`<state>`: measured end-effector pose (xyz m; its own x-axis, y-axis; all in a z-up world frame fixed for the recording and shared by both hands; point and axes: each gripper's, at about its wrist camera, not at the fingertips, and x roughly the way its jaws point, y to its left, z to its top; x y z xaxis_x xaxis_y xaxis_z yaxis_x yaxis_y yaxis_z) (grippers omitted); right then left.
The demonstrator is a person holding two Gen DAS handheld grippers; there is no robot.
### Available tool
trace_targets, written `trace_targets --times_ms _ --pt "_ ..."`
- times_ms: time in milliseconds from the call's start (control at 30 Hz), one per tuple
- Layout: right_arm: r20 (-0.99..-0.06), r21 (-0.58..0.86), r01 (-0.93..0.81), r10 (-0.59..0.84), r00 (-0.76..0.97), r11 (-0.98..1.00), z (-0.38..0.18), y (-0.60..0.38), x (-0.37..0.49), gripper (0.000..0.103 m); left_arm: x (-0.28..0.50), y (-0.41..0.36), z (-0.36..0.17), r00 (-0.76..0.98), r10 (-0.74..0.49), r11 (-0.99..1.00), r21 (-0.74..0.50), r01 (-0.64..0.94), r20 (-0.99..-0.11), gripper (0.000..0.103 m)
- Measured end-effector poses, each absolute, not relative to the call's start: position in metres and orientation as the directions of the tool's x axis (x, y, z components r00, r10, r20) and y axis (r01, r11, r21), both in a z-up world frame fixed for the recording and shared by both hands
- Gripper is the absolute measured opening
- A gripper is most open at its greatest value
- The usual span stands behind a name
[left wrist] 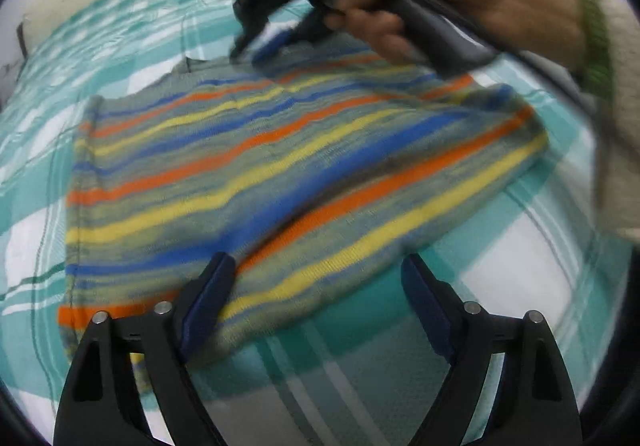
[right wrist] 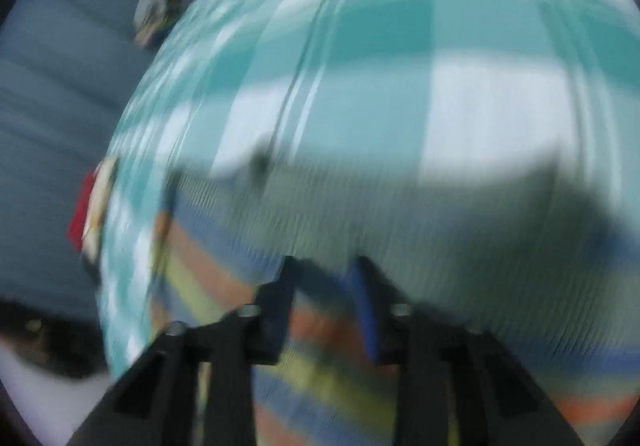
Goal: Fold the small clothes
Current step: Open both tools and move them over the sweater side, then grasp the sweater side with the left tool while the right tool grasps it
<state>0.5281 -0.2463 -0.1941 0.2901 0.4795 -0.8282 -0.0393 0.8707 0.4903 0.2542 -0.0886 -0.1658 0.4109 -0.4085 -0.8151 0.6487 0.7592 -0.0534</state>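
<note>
My left gripper (left wrist: 316, 278) jaws spread over striped sweater (left wrist: 280, 165) on bed (left wrist: 520, 266); right gripper (right wrist: 324, 274) blurry, jaws seemingly narrow, unpinched.

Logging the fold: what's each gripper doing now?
Left gripper: open, empty, above the striped garment.
Right gripper: jaws narrowed; grip cannot be told.

No text, label, brand, number or sign can be read in either view. Both views are blurred, and the small colourful items at the upper left and left edge of the right wrist view are too smeared to show any lettering.
</note>
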Motion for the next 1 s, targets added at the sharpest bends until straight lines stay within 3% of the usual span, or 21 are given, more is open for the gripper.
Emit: trace_targets --times_ms 100,200,267,367,533,733,767,833,867,933,1000 --pt "-0.785 0.487 0.012 0.432 0.444 0.873 -0.172 -0.273 0.528 0.028 0.243 -0.084 -0.157 0.402 -0.419 0.745 -0.055 0.665 -0.814 0.088" --pt "-0.722 0.539 -0.014 0.471 0.507 0.842 -0.147 -0.302 0.502 0.035 0.234 -0.085 -0.146 0.415 -0.441 0.747 -0.070 0.661 -0.796 0.088" --pt "-0.679 0.566 -0.046 0.497 0.541 0.823 -0.127 -0.331 0.473 0.055 0.229 -0.096 -0.138 0.420 -0.457 0.740 -0.073 0.669 -0.784 0.088" --pt "-0.663 0.552 -0.050 0.475 0.579 0.832 -0.108 -0.385 0.416 0.061 0.224 -0.129 -0.134 0.432 -0.456 0.697 -0.011 0.717 -0.778 0.088" --pt "-0.760 0.498 0.017 0.427 0.489 0.867 -0.130 -0.442 0.370 0.062 0.218 -0.216 -0.149 0.402 -0.443 0.626 0.044 0.779 -0.802 0.088" --pt "-0.717 0.625 0.053 0.547 0.432 0.778 -0.170 -0.466 0.384 0.062 0.224 -0.288 -0.165 0.467 -0.406 0.631 0.129 0.765 -0.786 0.088" --pt "-0.715 0.635 0.055 0.559 0.420 0.771 -0.177 -0.464 0.394 0.062 0.225 -0.293 -0.164 0.469 -0.416 0.632 0.123 0.765 -0.779 0.080" --pt "-0.697 0.656 0.047 0.581 0.421 0.753 -0.187 -0.458 0.415 0.058 0.224 -0.296 -0.162 0.477 -0.422 0.628 0.131 0.767 -0.771 0.044" --pt "-0.689 0.661 0.044 0.583 0.431 0.749 -0.189 -0.457 0.420 0.041 0.224 -0.295 -0.162 0.493 -0.408 0.635 0.150 0.758 -0.768 0.013" --pt "-0.684 0.659 0.045 0.573 0.451 0.751 -0.189 -0.452 0.432 0.010 0.225 -0.282 -0.156 0.491 -0.425 0.652 0.118 0.749 -0.760 0.010" --pt "-0.673 0.658 0.041 0.564 0.479 0.752 -0.181 -0.449 0.435 0.010 0.227 -0.261 -0.145 0.483 -0.457 0.681 0.055 0.730 -0.747 0.009"
